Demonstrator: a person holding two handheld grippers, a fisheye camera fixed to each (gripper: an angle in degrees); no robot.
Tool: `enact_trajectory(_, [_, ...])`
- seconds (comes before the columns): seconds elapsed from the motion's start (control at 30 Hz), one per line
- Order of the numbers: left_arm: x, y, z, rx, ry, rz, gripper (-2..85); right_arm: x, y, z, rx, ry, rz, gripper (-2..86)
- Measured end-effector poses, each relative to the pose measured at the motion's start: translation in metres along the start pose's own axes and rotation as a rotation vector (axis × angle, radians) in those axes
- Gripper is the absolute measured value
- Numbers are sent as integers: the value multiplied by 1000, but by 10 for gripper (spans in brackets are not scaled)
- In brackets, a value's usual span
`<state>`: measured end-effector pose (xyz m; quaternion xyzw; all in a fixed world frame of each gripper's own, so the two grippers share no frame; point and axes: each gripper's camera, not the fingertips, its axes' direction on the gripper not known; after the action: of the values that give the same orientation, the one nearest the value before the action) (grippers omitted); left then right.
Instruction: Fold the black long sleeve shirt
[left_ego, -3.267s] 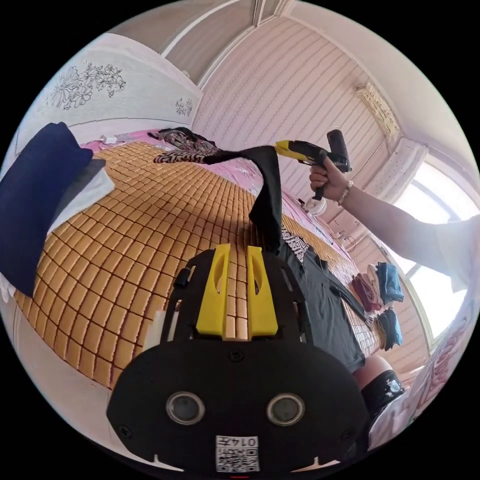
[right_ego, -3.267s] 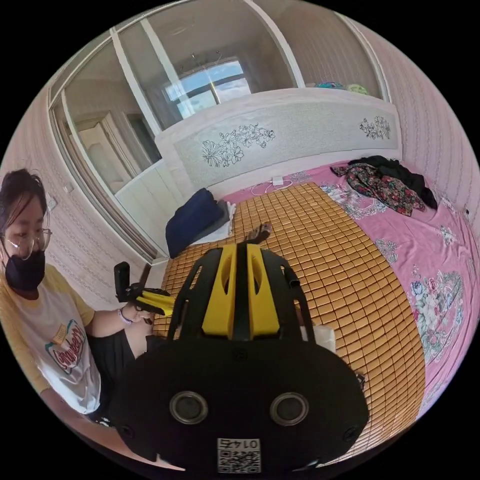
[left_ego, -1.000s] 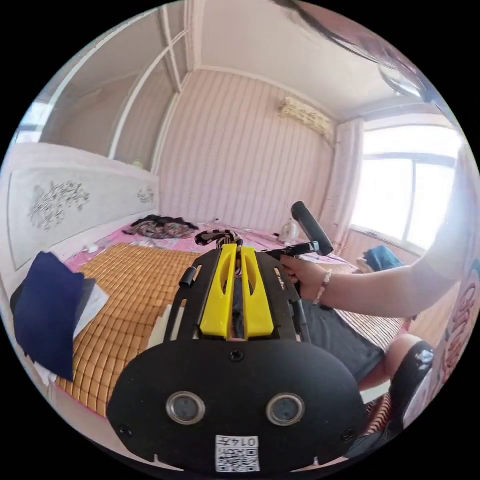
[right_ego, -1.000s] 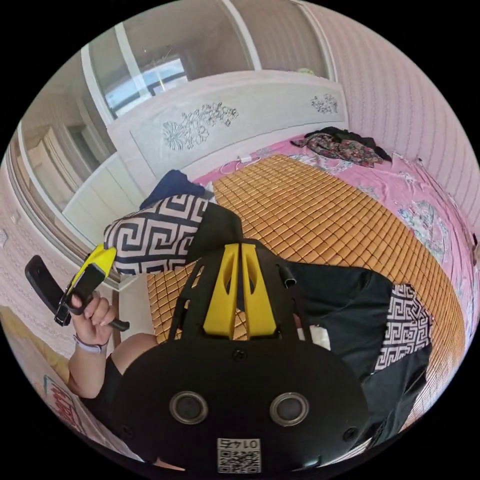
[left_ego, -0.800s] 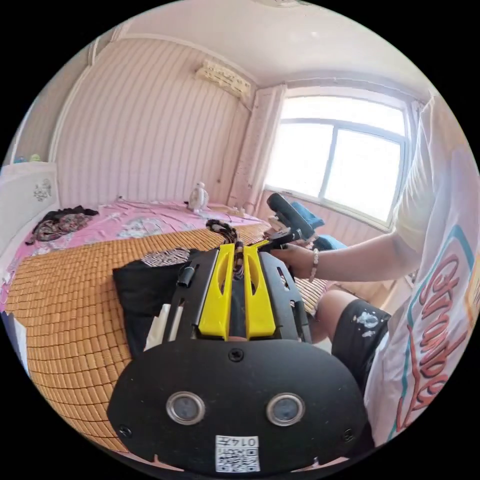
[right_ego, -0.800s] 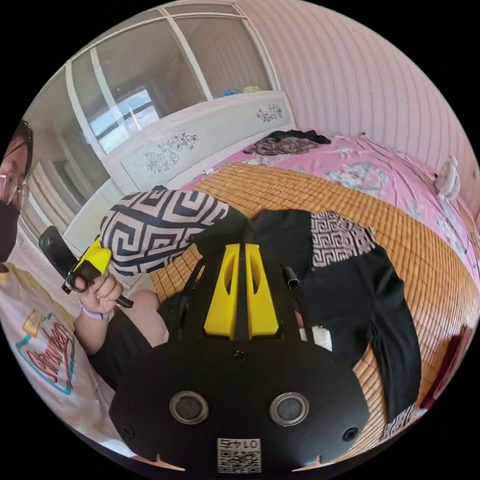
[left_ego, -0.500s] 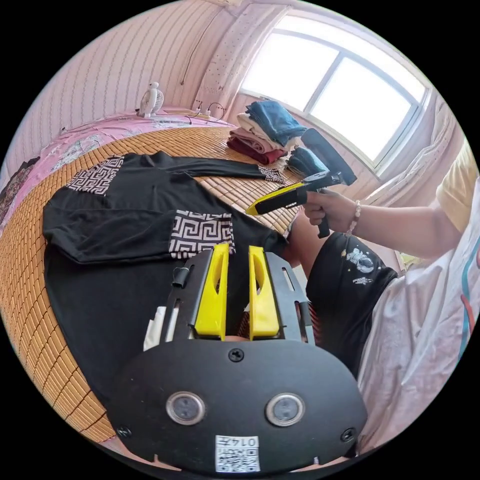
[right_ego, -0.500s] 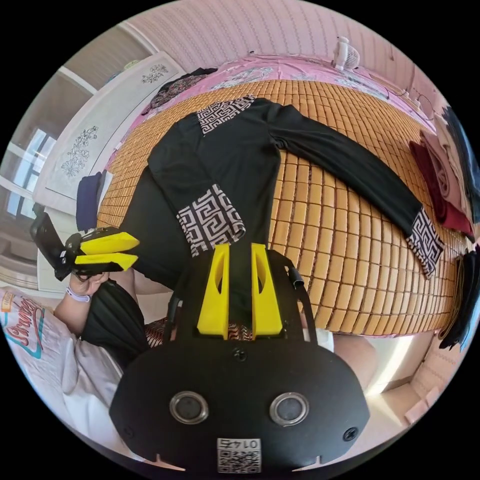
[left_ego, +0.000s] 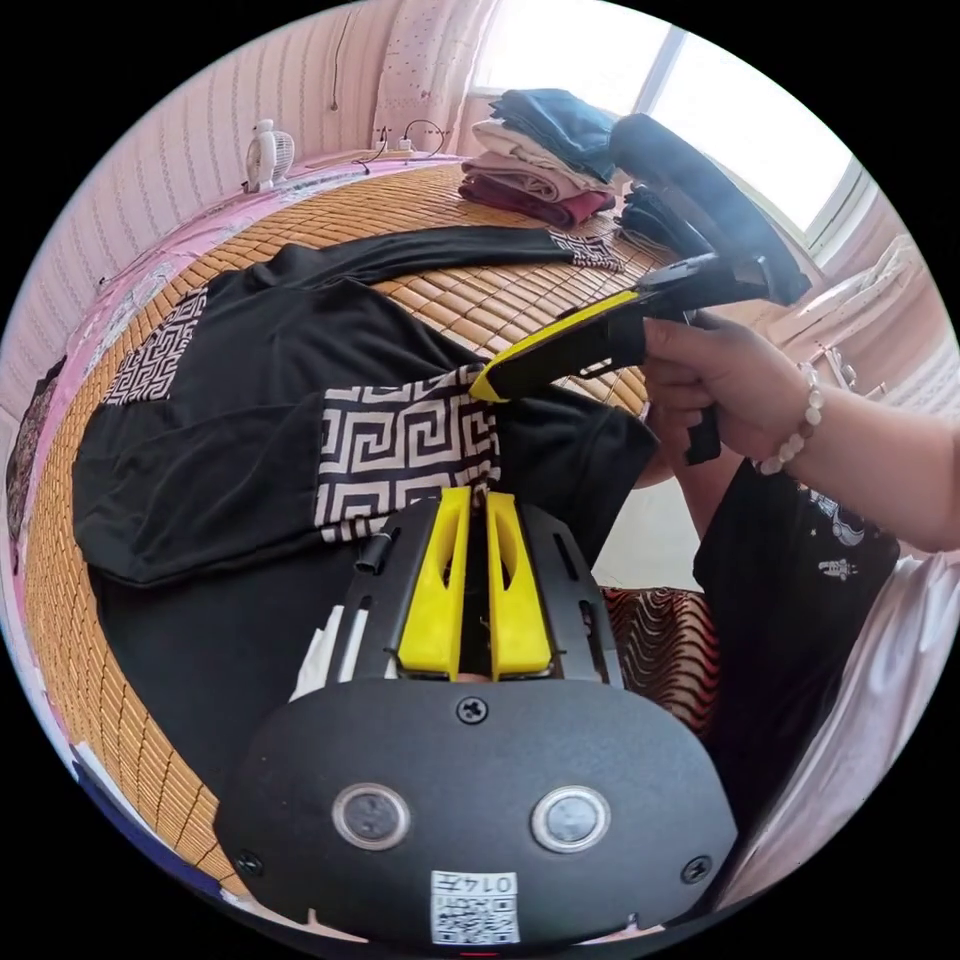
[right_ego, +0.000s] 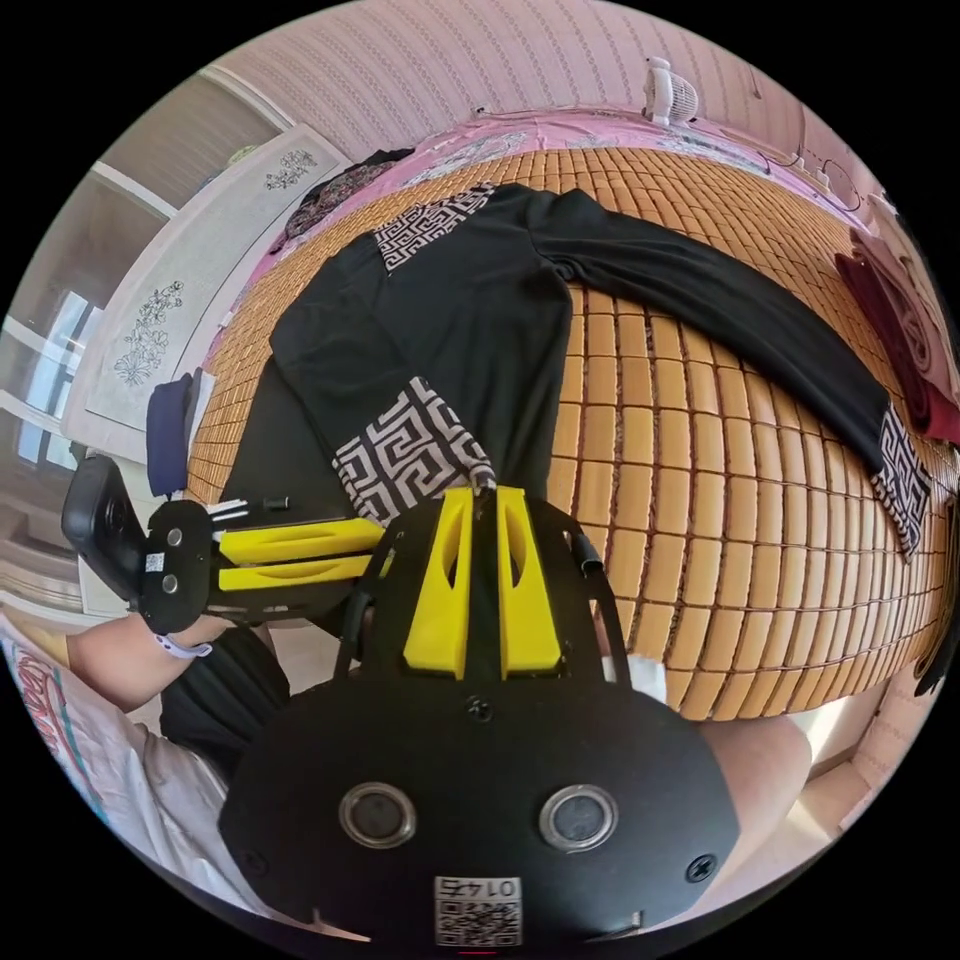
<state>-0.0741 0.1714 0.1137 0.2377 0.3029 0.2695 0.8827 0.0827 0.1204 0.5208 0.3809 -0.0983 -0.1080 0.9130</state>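
1. Two yellow-jawed tongs on flat black plastic mounts, each held in a person's hand, over a bed covered with a woven bamboo mat of small orange-brown tiles.
2. Black long sleeve shirt lies spread on the mat, soft matte fabric with white-and-black Greek-key panels at shoulder and cuffs. One sleeve is folded across the body, its patterned cuff lying near the hem by the bed edge; the other sleeve stretches straight out over the mat, with its patterned cuff near the mat's far edge.
3. Left tongs: jaws nearly together, a narrow slot between them, tips at the folded cuff's edge. Dark fabric shows in the slot; cannot tell if both jaws press on it.
4. Right tongs: jaws close, a thin gap, tips at the corner of the same cuff; a sliver of cloth shows at the tips, grip unclear. In the left gripper view its tip sits on the cuff's upper edge.
5. Stack of folded clothes, maroon, beige and blue, on the mat's far end near the window.
6. Pink floral bedsheet beyond the mat; small white fan on it.
7. Person's hand with a bead bracelet grips the right handle.
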Motion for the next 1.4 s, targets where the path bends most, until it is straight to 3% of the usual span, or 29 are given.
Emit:
enact_trajectory(0.33, [28, 1, -48, 227, -91, 76, 20, 23, 28, -117, 178, -179, -44, 7])
enact_trajectory(0.5, [18, -2, -28, 182, -33, -7, 14, 48, 36, -117, 147, -192, 7, 21])
enact_trajectory(0.63, [12, -4, -18, 163, 6, -39, 10, 65, 42, -115, 79, -80, 82, 83])
enact_trajectory(0.8, [13, -9, -14, 161, 12, -25, 9, 67, 47, -93, -166, 26, 30, 68])
enact_trajectory(0.93, [14, -9, -25, 206, 3, -11, 8, 73, 46, -107, -186, 98, -7, 21])
enact_trajectory(1.1, [17, -6, -25, 193, -30, 45, 7, 107, 55, -135, -168, 107, 85, 38])
enact_trajectory(1.23, [14, -4, -19, 181, 0, 19, 7, 128, 57, -161, 28, -202, 129, 112])
enact_trajectory(1.4, [10, -1, -33, 216, -21, 30, 9, 162, 48, -137, 24, -520, 311, 114])
